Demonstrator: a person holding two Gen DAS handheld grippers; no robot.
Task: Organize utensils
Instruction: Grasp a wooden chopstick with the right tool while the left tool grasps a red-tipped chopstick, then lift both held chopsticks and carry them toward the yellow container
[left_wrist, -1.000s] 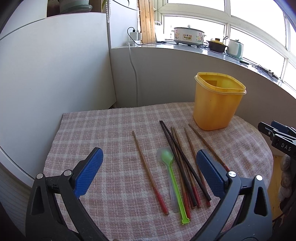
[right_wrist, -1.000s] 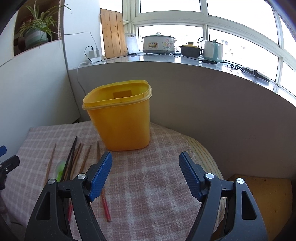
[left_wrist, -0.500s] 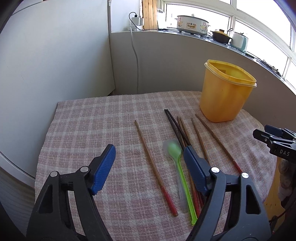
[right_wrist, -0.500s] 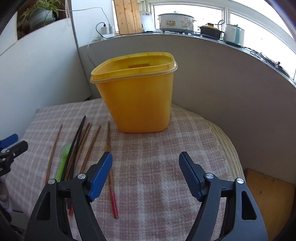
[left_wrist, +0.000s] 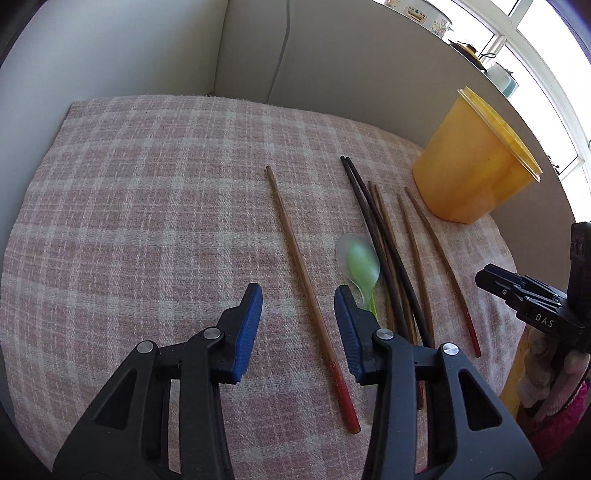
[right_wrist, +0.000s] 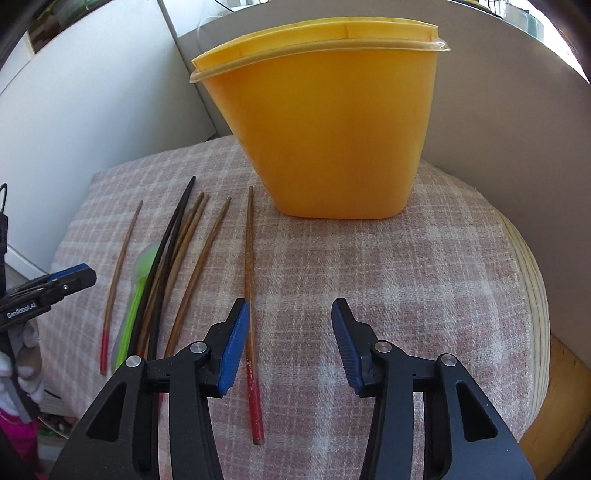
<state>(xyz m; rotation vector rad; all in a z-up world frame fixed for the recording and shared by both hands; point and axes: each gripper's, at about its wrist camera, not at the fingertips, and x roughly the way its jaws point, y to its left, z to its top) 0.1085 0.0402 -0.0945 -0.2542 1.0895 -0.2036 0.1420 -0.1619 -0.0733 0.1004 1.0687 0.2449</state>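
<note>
The left gripper was held low over the checked cloth, jaws spread on either side of a lone red-tipped chopstick. The right gripper was likewise spread, empty, aimed at the yellow container; another red-tipped chopstick lay just beside its left finger.
</note>
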